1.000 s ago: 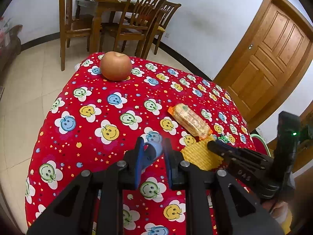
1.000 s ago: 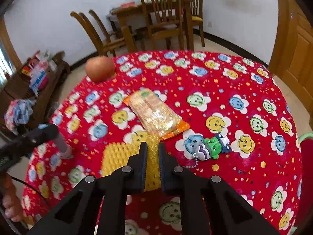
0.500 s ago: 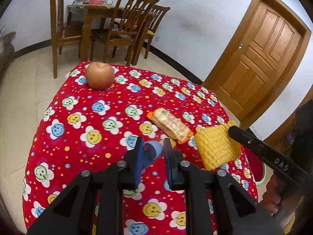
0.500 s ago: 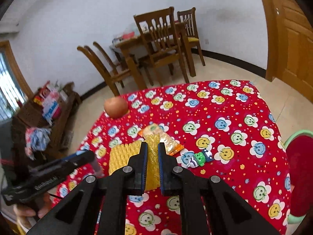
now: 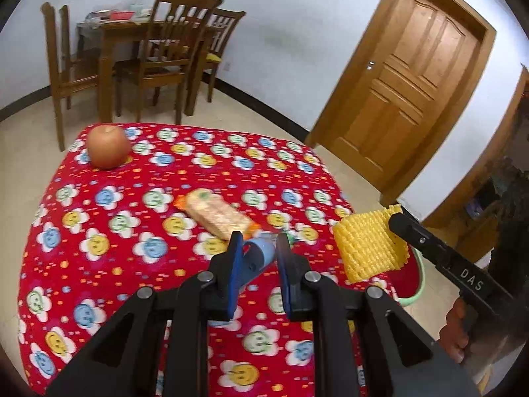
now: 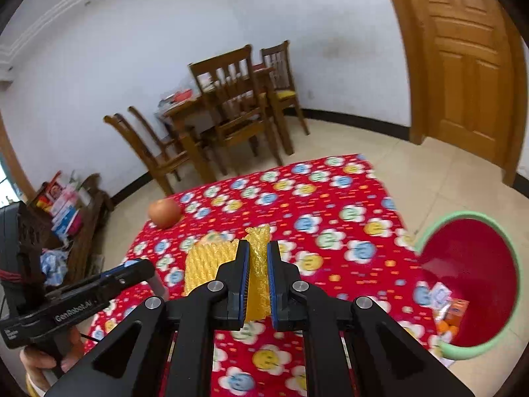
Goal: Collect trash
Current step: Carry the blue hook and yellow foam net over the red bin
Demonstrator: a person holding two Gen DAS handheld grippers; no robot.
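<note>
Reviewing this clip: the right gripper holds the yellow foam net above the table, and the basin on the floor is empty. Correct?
Not quite. The right gripper does hold the yellow foam net, but the basin is not empty: the right wrist view shows an orange packet inside it.

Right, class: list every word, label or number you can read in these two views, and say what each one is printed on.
"DAS": on the right gripper, side of its body.
"GenRobot.AI": on the left gripper, side of its body.
Orange carton in the bin: print too blurred.
Snack pack: print too blurred.
</note>
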